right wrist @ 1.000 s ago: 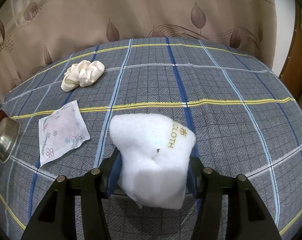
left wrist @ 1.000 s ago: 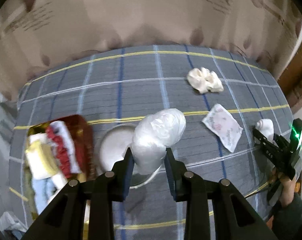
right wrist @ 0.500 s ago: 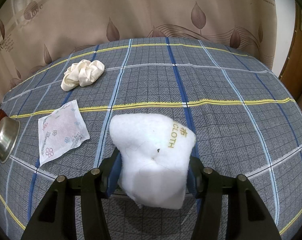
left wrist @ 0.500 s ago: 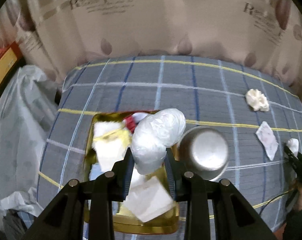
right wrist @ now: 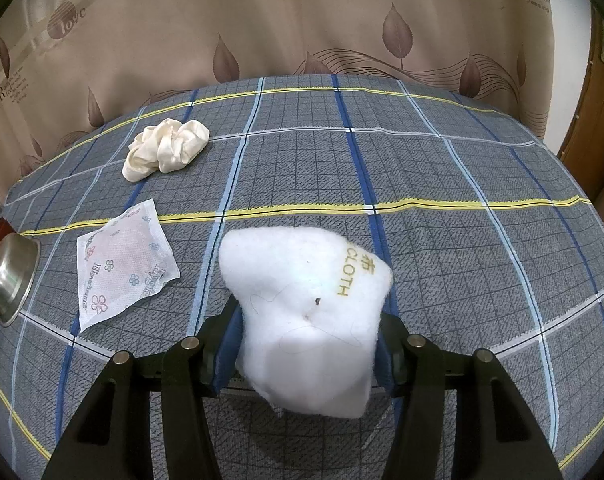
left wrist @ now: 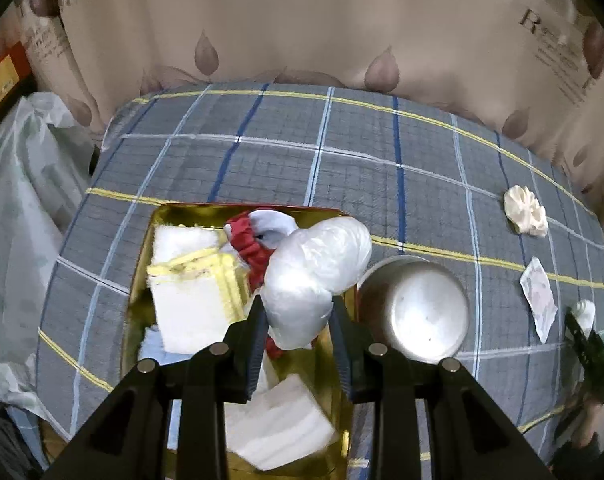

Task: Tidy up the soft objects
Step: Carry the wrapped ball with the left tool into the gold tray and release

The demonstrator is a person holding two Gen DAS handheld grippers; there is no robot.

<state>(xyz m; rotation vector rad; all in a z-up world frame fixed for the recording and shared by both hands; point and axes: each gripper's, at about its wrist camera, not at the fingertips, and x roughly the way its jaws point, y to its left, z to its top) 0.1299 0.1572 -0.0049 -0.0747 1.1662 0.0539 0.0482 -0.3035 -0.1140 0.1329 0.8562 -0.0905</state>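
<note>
My left gripper (left wrist: 297, 308) is shut on a white crinkled plastic bundle (left wrist: 317, 268), which hangs over the right side of a gold tray (left wrist: 198, 204). In the tray lie a yellow-edged white pad (left wrist: 194, 292), a red scrunchie (left wrist: 250, 244) and a folded white cloth (left wrist: 278, 428). My right gripper (right wrist: 307, 320) is shut on a fluffy white block (right wrist: 302, 300) lettered "CLOTH", low over the plaid tablecloth (right wrist: 441, 168). On the cloth lie a cream scrunchie (right wrist: 166, 152) and a flower-printed sachet (right wrist: 122, 260).
An upturned steel bowl (left wrist: 415, 312) stands right beside the tray; it also shows at the left edge of the right wrist view as the steel bowl (right wrist: 10, 276). A leaf-print curtain (left wrist: 302, 20) closes the back. Plastic bags (left wrist: 18, 200) pile up left of the table.
My left gripper has swung left with the plastic bundle, from over the bowl to over the gold tray. The right gripper and its cloth block have stayed put.
</note>
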